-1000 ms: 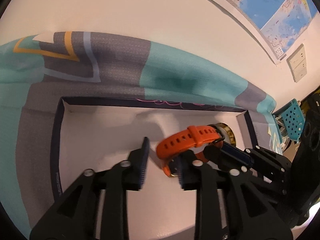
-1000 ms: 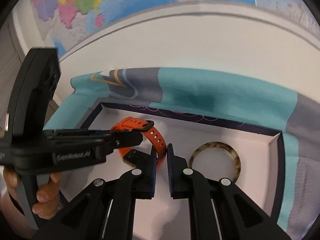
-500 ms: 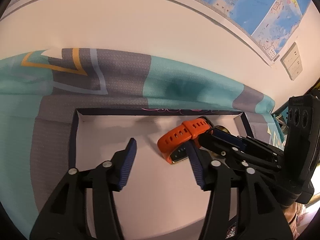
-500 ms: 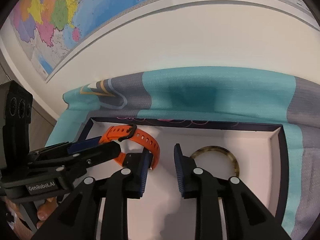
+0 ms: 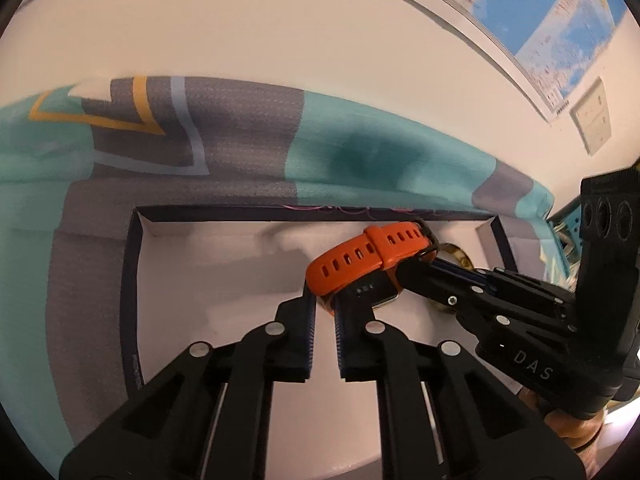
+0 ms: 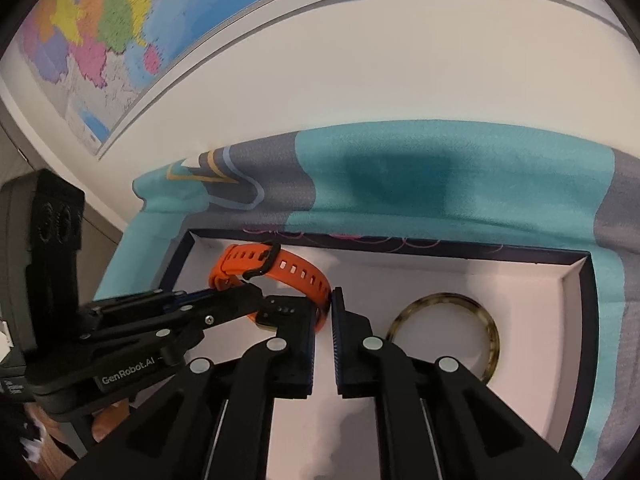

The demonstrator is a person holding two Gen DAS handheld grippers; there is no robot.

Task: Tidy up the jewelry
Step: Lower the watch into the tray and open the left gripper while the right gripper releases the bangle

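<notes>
Inside a white tray [image 6: 576, 292], both nearly closed claws, left claw [image 5: 325, 312] and right claw [image 6: 323, 312], pinch an orange watch [image 5: 360, 260] whose light, floppy strap seems best gripped near its rigid case.

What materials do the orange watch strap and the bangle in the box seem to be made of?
Orange watch strap: probably matte silicone or rubber; it bends smoothly and has punched holes. Bangle: likely glossy resin or acetate, given its mottled tortoiseshell brown and shine; metal cannot be ruled out.
</notes>
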